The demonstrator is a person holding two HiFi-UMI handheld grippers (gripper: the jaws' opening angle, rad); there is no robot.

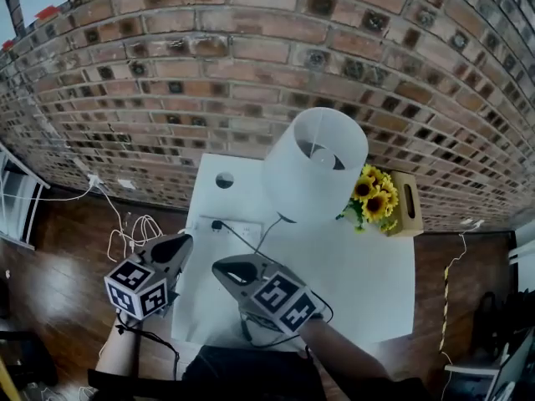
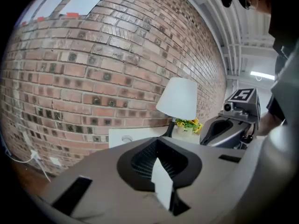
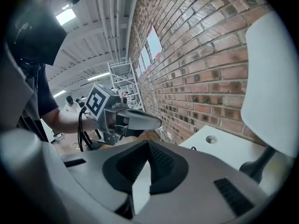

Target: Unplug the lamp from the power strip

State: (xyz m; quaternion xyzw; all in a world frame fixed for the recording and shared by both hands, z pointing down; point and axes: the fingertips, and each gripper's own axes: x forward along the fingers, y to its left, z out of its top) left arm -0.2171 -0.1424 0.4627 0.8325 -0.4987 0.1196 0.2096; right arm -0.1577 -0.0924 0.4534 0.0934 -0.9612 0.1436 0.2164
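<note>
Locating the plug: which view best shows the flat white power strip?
Head view: the flat white power strip lies uncovered on the white table, a black plug in it. Neither gripper view clearly shows it.
</note>
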